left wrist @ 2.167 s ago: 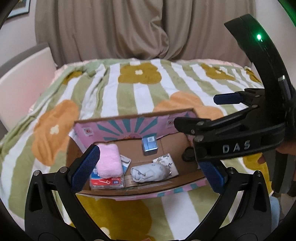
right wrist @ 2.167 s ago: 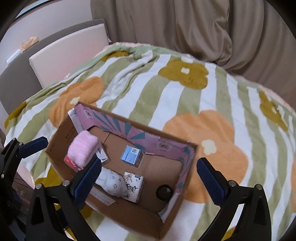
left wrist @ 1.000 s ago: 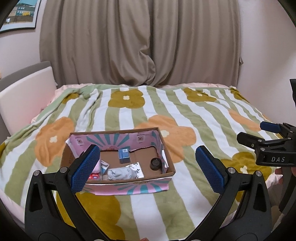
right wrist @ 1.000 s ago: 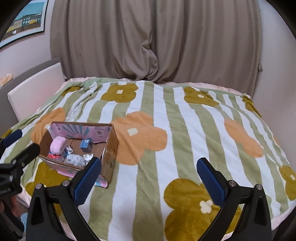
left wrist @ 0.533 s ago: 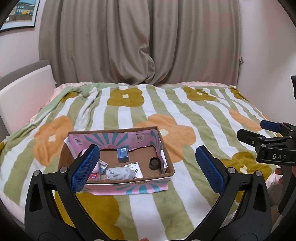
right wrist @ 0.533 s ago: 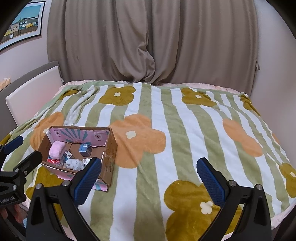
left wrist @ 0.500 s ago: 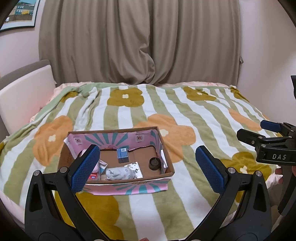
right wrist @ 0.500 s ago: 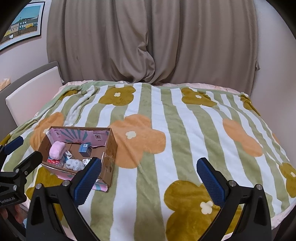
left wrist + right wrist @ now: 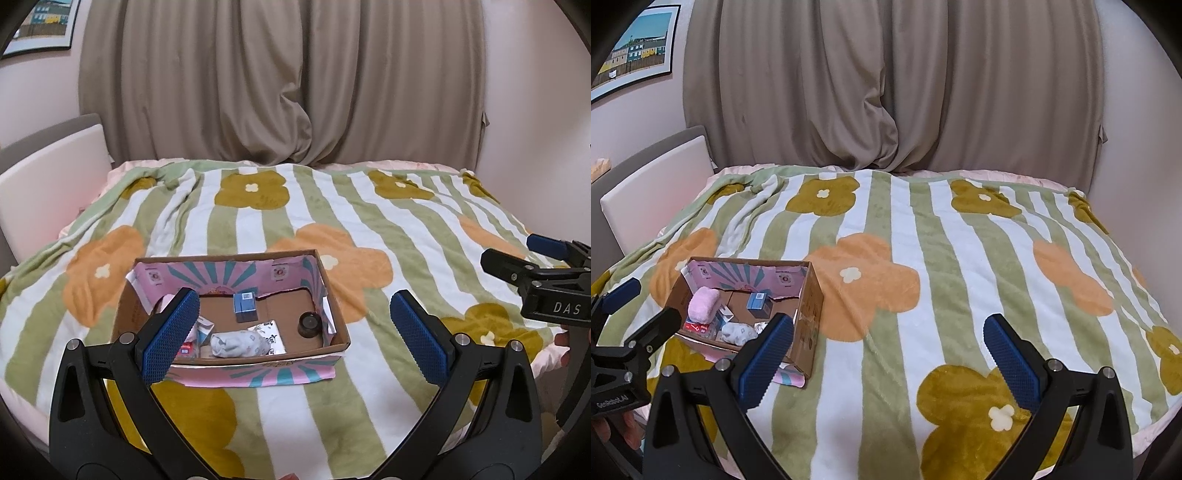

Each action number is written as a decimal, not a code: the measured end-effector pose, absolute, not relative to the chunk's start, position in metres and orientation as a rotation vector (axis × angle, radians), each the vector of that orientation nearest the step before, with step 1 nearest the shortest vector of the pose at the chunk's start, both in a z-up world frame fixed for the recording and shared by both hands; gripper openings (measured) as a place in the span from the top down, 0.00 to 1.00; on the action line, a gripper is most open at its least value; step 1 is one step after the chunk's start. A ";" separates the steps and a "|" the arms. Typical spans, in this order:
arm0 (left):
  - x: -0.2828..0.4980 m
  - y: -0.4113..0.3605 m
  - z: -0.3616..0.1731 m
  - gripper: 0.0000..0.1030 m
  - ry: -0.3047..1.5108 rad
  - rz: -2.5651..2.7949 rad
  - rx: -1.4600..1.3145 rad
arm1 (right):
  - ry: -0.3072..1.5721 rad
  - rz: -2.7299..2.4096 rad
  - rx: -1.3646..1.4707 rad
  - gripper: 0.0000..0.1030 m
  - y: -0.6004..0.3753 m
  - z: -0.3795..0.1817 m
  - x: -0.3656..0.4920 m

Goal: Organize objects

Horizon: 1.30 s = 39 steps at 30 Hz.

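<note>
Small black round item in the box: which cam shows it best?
Left wrist view. The small black round item sits unobstructed on the cardboard box floor by the right wall. In the right wrist view the box wall and the near tong hide it.

My left gripper (image 9: 295, 339) hangs wide apart, empty, above the blanket's (image 9: 369, 229) near edge. The cardboard box (image 9: 236, 350) sits toward the blanket's near-left corner, holding a blue carton (image 9: 245, 306), a rolled white cloth (image 9: 240, 343) and a small dark jar (image 9: 309, 324). My right gripper (image 9: 517, 258) shows at the blanket's right edge.
</note>
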<state>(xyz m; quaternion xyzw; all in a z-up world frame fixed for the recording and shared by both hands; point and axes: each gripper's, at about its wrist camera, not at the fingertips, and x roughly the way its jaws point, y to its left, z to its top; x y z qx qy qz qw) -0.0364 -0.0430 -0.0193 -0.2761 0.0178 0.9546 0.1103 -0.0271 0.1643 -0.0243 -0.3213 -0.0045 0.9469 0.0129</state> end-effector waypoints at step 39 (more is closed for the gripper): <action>-0.028 -0.049 -0.008 0.00 0.041 2.824 -0.814 | 0.000 2.954 -0.990 0.01 0.160 -0.020 -0.024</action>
